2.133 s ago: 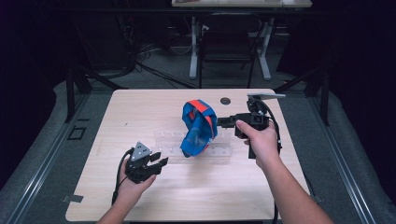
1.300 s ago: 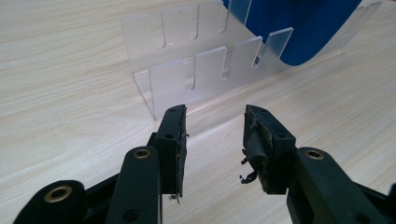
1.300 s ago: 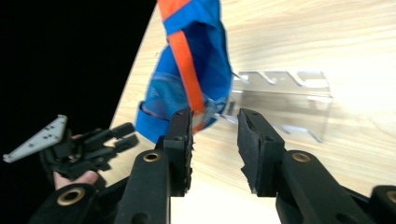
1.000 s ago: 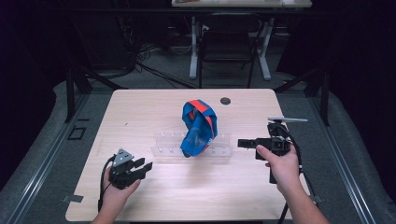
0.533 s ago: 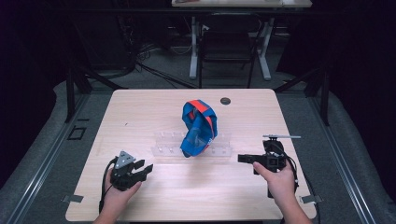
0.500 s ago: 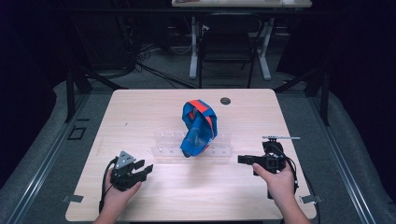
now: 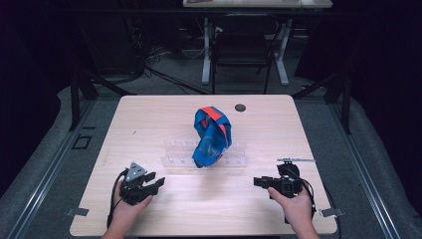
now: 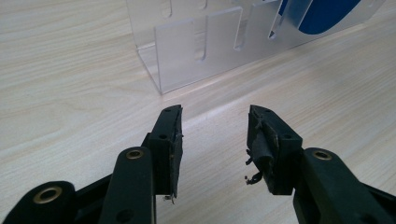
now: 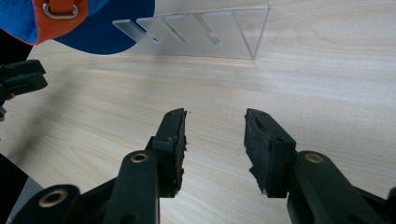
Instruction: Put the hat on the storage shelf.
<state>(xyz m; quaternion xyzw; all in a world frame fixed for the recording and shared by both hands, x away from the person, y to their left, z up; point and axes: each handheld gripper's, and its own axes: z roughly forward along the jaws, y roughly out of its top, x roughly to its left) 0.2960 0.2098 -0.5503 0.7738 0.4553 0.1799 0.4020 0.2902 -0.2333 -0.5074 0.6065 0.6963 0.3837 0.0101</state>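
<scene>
A blue cap (image 7: 211,134) with an orange-red strap leans on a clear acrylic rack (image 7: 175,155) at the middle of the wooden table (image 7: 149,119). My left gripper (image 7: 158,182) rests near the front left and points at the rack (image 8: 187,51); its jaws (image 8: 215,112) are open, have just been opening, and hold nothing. My right gripper (image 7: 257,181) sits near the front right and points left. It (image 9: 215,113) is open too, its jaws just widened, with bare wood between them. The cap (image 9: 107,28) and rack (image 9: 224,32) lie ahead of it.
A small dark round disc (image 7: 240,107) lies on the table behind the cap. The left gripper's jaw tip (image 9: 21,79) shows at the left edge of the right gripper view. A chair and table legs (image 7: 241,55) stand beyond the far edge.
My right hand has drawn back from the cap to the table's front right and sunk toward the wood, its jaws wider. The left hand slid slightly toward the front left, then stayed.
</scene>
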